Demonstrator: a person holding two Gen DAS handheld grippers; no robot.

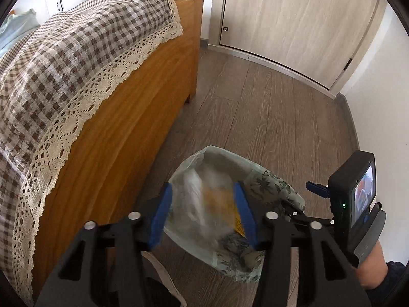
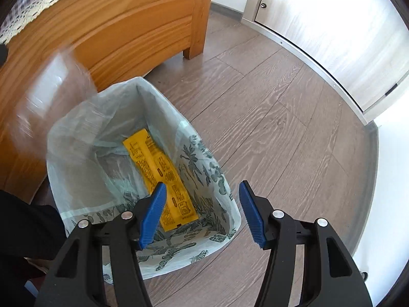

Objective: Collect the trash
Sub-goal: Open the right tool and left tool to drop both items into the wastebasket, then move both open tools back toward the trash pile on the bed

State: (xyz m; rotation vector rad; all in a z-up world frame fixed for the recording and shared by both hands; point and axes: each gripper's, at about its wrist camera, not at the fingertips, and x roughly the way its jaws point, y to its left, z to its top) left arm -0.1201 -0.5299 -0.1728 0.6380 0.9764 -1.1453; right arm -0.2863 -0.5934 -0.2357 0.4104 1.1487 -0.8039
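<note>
Though motion blur smears a clear plastic wrapper [image 1: 202, 192] falling between the left gripper [image 1: 204, 213]'s half-open jaws, nothing is gripped there. The right gripper [image 2: 202, 213] likewise stands apart and empty above the lined trash bin [image 2: 212, 168] on the floor beside the bed [image 2: 122, 25]. Inside lies a yellow packet [image 2: 161, 176], its small black print illegible.
</note>
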